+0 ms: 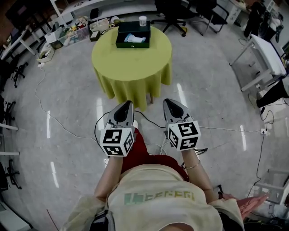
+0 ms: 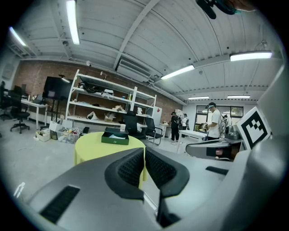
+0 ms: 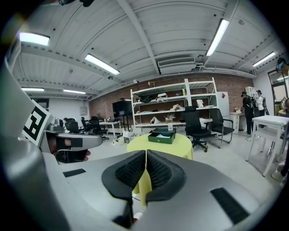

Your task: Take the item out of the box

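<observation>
A dark green open box (image 1: 132, 35) rests on the far part of a round table with a yellow-green cloth (image 1: 132, 63); a pale blue-white item (image 1: 134, 39) lies inside it. The box (image 2: 115, 136) also shows in the left gripper view, and the box (image 3: 161, 136) in the right gripper view. My left gripper (image 1: 123, 108) and right gripper (image 1: 170, 104) are held side by side at waist height, well short of the table. Both are shut with nothing between the pads.
A small white cup (image 1: 142, 20) stands just behind the box. Cables (image 1: 67, 128) trail over the glossy floor. Office chairs (image 1: 174, 13), shelving (image 3: 171, 106) and white desks (image 1: 266, 56) ring the room. People stand at the far right (image 2: 212, 119).
</observation>
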Action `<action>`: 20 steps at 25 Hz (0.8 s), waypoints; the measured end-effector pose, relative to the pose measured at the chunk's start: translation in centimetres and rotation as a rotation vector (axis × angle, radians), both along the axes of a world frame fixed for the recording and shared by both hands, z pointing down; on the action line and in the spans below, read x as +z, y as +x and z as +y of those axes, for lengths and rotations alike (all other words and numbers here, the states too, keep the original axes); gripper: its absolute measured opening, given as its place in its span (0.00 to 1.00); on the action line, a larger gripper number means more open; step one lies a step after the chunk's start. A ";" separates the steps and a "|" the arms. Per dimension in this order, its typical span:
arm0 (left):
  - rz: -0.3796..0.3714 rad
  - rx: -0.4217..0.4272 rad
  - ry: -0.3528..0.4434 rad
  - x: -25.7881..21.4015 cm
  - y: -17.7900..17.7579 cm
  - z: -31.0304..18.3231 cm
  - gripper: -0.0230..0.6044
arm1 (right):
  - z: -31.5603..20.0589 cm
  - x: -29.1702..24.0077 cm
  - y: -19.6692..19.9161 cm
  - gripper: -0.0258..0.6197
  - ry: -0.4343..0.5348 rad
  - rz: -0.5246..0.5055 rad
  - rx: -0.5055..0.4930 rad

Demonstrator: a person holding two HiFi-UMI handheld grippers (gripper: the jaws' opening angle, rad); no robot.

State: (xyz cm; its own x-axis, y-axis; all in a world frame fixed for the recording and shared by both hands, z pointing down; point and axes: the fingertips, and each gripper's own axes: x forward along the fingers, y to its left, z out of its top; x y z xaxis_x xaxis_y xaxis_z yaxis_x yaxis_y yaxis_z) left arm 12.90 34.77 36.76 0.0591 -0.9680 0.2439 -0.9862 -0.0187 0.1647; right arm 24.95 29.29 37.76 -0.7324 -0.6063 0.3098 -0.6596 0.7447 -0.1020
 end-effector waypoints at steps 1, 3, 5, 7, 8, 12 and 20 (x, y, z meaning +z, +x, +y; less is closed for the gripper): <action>0.002 0.002 -0.001 0.1 -0.8 -0.9 0.08 | -0.9 0.1 -0.9 0.10 -0.002 0.001 0.000; 0.009 0.004 -0.003 0.5 -2.4 -2.7 0.08 | -2.6 0.2 -2.7 0.10 -0.003 0.005 -0.004; 0.017 0.005 -0.005 0.7 -4.1 -4.6 0.08 | -4.4 0.4 -4.6 0.10 -0.003 0.011 -0.011; 0.021 0.010 -0.010 0.8 -5.7 -6.6 0.08 | -6.3 0.3 -6.5 0.10 -0.007 0.014 -0.013; 0.023 0.014 -0.013 0.8 -6.5 -7.6 0.08 | -7.3 0.3 -7.5 0.10 -0.010 0.015 -0.013; 0.027 0.023 -0.023 0.9 -10.0 -11.4 0.08 | -11.1 0.4 -11.1 0.10 -0.022 0.023 -0.008; 0.029 0.046 -0.047 1.7 -16.4 -18.5 0.08 | -18.1 1.2 -17.6 0.10 -0.051 0.032 0.007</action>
